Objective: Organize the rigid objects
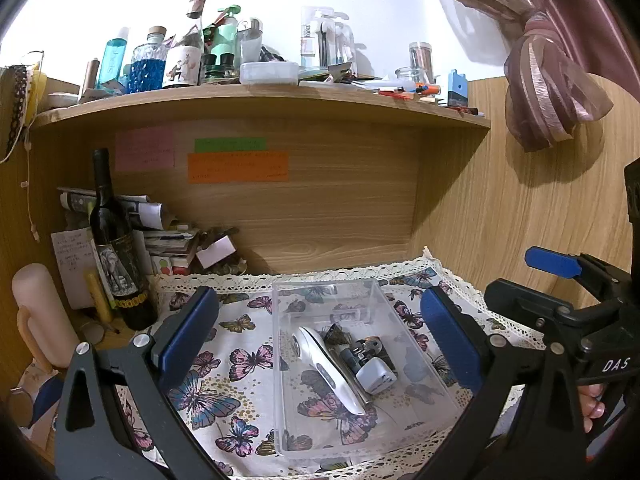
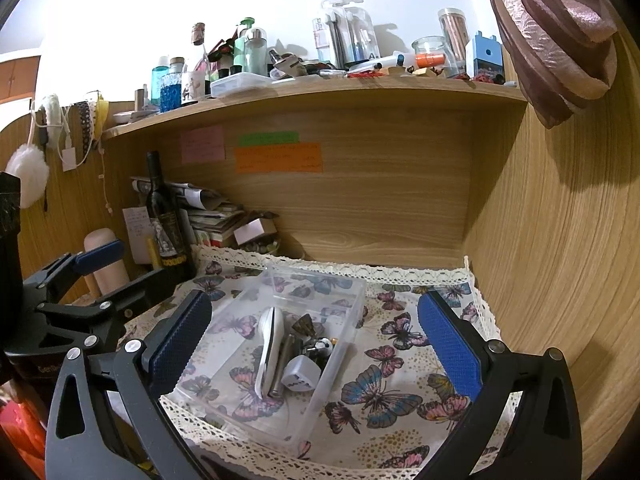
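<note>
A clear plastic box [image 1: 420, 364] [image 2: 224, 392] sits on the butterfly cloth. Inside lie a long white device [image 1: 326, 368] [image 2: 267, 354], a white plug adapter [image 1: 376, 376] [image 2: 300, 372], a metal tube [image 2: 281, 364] and small dark bits [image 1: 366, 350]. My left gripper [image 1: 320, 340] is open and empty, its jaws on either side of the box. My right gripper [image 2: 316, 344] is open and empty above the box's right half. The right gripper also shows at the right edge of the left wrist view [image 1: 560, 300].
A dark wine bottle [image 1: 116, 248] [image 2: 166, 220] stands at the back left beside stacked papers [image 1: 168, 236] and a pink cylinder [image 1: 40, 312]. A cluttered shelf [image 1: 260, 100] hangs overhead. A wooden wall [image 2: 560, 260] is close on the right.
</note>
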`<state>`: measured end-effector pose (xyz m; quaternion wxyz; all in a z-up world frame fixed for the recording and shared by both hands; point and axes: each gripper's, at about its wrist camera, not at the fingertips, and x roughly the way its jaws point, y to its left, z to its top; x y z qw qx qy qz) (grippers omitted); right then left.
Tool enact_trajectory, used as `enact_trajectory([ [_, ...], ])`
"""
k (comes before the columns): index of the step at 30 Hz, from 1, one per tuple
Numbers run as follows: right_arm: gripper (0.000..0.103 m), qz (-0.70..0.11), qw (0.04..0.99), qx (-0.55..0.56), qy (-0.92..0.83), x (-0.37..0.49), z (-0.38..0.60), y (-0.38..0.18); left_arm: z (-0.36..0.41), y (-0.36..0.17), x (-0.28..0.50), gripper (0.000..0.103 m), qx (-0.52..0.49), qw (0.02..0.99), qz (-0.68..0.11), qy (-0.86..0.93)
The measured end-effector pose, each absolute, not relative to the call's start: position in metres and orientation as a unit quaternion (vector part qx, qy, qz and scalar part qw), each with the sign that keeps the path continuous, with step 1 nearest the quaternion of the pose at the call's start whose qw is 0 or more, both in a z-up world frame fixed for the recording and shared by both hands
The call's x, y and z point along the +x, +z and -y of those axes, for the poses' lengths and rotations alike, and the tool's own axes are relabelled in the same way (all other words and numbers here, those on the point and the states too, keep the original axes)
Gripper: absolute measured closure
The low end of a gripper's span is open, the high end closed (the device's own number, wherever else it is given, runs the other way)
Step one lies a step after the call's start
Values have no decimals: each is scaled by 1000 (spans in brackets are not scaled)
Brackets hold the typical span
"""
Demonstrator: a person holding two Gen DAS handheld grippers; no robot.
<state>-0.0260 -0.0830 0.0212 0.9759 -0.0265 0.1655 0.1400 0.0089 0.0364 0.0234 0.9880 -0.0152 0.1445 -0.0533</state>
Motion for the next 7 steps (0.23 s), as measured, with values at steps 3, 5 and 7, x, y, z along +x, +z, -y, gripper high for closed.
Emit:
enact_trajectory([
  [3,0,-167,975,-26,141,-25,84,21,-38,22,11,0,-22,987,-149,-57],
  [5,0,-169,975,-26,141,-23,85,20,-39,21,12,0,-24,986,-152,-58],
  [7,0,-170,975,-25,141,-22,86,20,-40,20,13,1,-26,986,-153,-58],
])
